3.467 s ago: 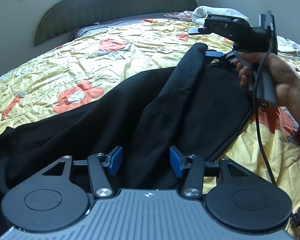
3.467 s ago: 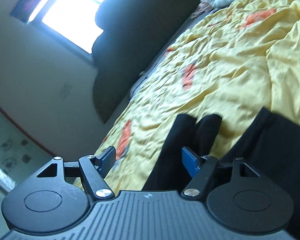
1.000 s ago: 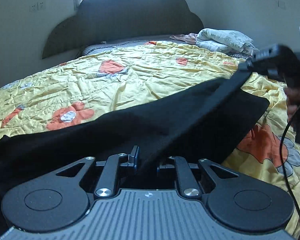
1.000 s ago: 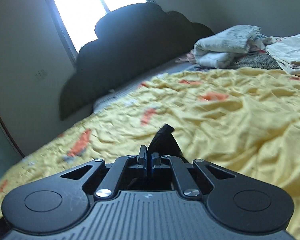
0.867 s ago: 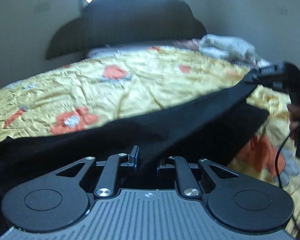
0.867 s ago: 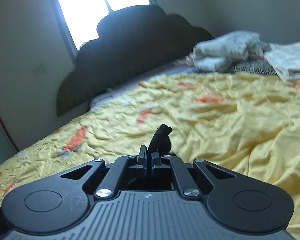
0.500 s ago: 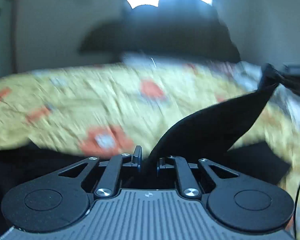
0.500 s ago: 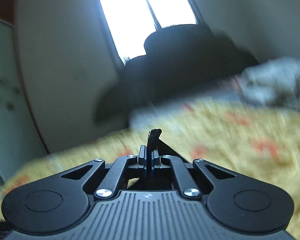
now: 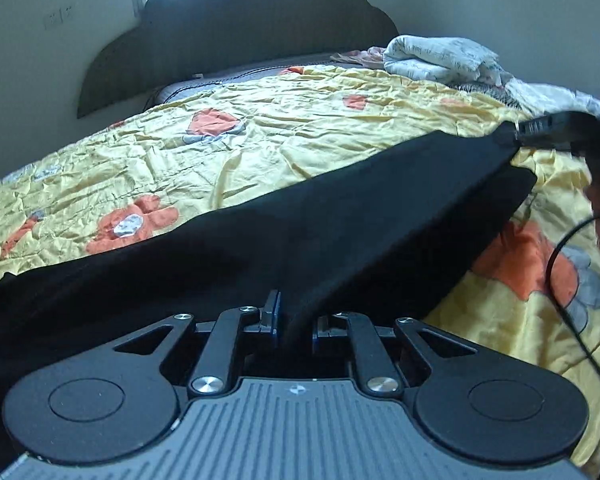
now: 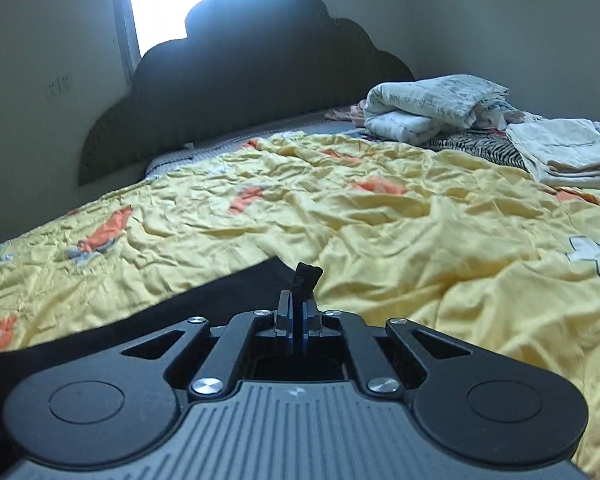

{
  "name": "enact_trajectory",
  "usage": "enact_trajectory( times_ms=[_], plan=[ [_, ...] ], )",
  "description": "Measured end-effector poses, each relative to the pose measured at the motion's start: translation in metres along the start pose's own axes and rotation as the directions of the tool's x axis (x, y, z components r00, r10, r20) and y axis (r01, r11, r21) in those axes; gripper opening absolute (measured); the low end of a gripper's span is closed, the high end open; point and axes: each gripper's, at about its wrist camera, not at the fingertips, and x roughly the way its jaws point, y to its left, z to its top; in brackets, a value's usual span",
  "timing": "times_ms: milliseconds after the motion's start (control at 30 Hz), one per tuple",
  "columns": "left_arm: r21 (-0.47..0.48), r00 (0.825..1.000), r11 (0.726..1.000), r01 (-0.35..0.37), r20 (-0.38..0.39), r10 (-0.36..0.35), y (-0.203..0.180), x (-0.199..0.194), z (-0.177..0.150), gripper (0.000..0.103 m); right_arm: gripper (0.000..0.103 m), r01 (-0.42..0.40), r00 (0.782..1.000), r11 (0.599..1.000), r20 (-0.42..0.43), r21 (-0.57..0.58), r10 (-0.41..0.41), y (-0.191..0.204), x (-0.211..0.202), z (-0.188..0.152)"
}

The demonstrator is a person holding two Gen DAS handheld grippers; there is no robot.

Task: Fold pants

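Observation:
Black pants (image 9: 300, 240) lie across a yellow flowered bedspread (image 9: 280, 132). My left gripper (image 9: 296, 320) is shut on a fold of the pants near me. A taut black edge runs from it up to the right, where my right gripper (image 9: 516, 134) pinches the far end. In the right wrist view my right gripper (image 10: 298, 316) is shut on a small tuft of black cloth, and the pants (image 10: 160, 320) spread to its left on the bedspread (image 10: 420, 240).
A dark scalloped headboard (image 10: 252, 80) and a bright window stand at the far end. Folded white bedding (image 10: 428, 112) and other laundry (image 10: 560, 152) lie at the far right of the bed. A black cable (image 9: 572, 300) hangs by the right hand.
Both grippers were open 3.5 s ago and are now shut on the pants. In the last second both lifted and swung with the cloth, then came back down low over the bed.

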Motion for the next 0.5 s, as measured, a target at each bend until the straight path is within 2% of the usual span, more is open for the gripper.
enact_trajectory(
  times_ms=[133,233,400,467,500],
  plan=[
    [-0.023,1.0,1.0,0.012,-0.018,-0.012,0.0,-0.002,-0.001,0.012,0.004,0.014,1.0,1.0,-0.016,-0.011,-0.014,-0.002,-0.002,-0.008],
    [0.026,1.0,1.0,-0.007,0.007,0.007,-0.006,-0.002,0.001,0.012,0.004,0.02,1.0,1.0,-0.02,-0.014,-0.02,-0.009,-0.003,-0.013],
    [0.028,1.0,1.0,0.0,-0.009,0.0,-0.007,0.003,-0.003,0.013,0.004,0.011,0.998,1.0,-0.057,0.023,-0.01,-0.015,0.003,-0.016],
    [0.046,1.0,0.999,0.005,-0.012,-0.004,-0.008,0.003,-0.003,0.023,0.007,0.02,0.996,1.0,-0.083,0.018,-0.018,-0.016,0.008,-0.018],
    [0.051,1.0,0.999,0.007,-0.013,-0.006,-0.009,0.003,-0.003,0.023,0.01,0.028,0.995,0.999,-0.1,0.023,-0.026,-0.017,0.011,-0.019]
  ],
)
